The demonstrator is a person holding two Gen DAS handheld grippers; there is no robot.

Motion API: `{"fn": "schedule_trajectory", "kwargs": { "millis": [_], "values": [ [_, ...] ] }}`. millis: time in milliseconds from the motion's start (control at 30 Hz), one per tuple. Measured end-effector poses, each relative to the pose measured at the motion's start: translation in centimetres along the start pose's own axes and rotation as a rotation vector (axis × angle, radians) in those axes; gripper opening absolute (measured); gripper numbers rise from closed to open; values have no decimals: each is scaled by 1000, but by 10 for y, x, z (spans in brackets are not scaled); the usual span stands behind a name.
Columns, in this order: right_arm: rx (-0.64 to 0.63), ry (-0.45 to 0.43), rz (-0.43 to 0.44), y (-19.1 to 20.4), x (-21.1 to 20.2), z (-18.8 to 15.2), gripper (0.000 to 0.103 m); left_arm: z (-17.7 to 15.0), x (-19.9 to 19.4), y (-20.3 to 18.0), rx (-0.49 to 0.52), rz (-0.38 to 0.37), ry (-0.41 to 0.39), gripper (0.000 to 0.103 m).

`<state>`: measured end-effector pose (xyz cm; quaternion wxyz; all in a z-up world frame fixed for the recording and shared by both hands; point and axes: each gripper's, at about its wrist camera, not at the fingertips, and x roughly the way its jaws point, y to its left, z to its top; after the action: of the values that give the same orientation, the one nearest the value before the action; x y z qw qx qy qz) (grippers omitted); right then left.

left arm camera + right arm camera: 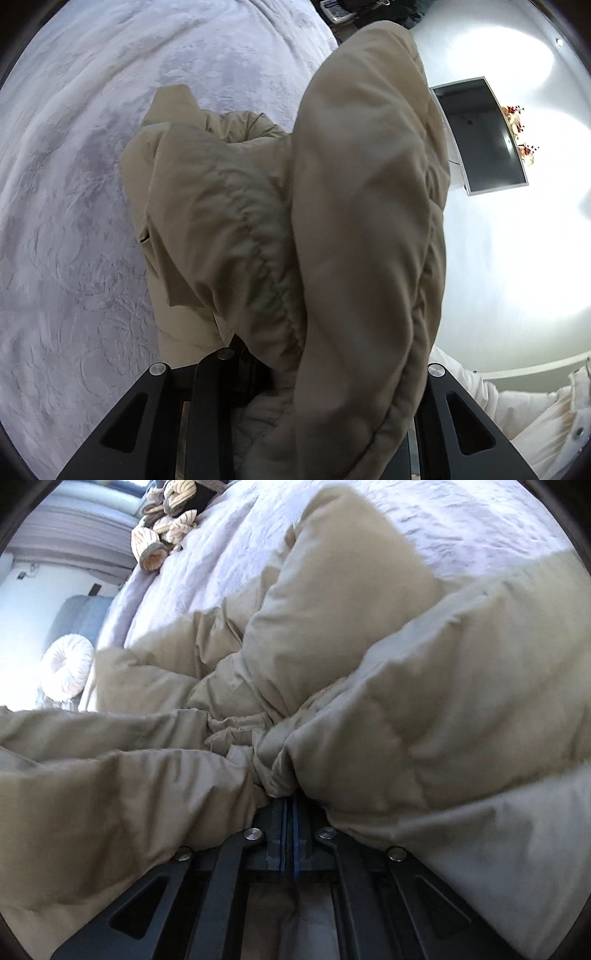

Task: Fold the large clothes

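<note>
In the right wrist view, the right gripper (pixel 289 805) sits at 6 o'clock with its blue-edged jaws nearly together, pinching a bunched fold of the tan puffer coat (pixel 369 701). The coat billows out from the grip towards 9 o'clock and 3 o'clock and covers most of the bed (pixel 461 528), whose pale lilac cover shows only from 12 to 2 o'clock. Farther off, at 11 o'clock, a heap of striped soft toys (pixel 166 528) lies near the bed's edge, and at 9 o'clock a round white cushion (pixel 68 668) rests beside it.

In the left wrist view, the left gripper (pixel 295 398) is buried under cloth at 6 o'clock; the jaws stand narrow and seem to be closed on a thick part of the coat (pixel 369 221), though padding hides the pads. The coat hangs lifted through the centre up to 12 o'clock, with the bed cover (pixel 74 184) behind it at 9 o'clock. At 2 o'clock, a dark wall screen (pixel 480 136) hangs on the white wall.
</note>
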<state>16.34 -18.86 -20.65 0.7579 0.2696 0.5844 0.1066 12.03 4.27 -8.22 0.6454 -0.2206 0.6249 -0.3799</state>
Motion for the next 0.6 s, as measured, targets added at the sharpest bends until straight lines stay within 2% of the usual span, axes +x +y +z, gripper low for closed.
{"fn": "schedule_trajectory", "kwargs": {
  "millis": [100, 167, 267, 400, 500, 600],
  "values": [
    [21, -60, 39, -1, -45, -23, 5, -2, 4, -2, -12, 11, -2, 30],
    [54, -88, 52, -8, -76, -54, 5, -6, 0, 2, -30, 10, -3, 30],
    [101, -78, 70, -20, -98, -105, 5, -5, 1, -4, -59, 17, -4, 30],
    [149, -36, 83, -36, -80, -150, 5, 9, 10, -23, -83, 47, 13, 30],
    [149, -34, 65, -50, -53, -152, 3, 11, 18, -48, -91, 61, 35, 30],
    [216, -23, 138, -68, -38, -146, 0, 20, 41, -79, -73, 62, 73, 30]
  ]
}}
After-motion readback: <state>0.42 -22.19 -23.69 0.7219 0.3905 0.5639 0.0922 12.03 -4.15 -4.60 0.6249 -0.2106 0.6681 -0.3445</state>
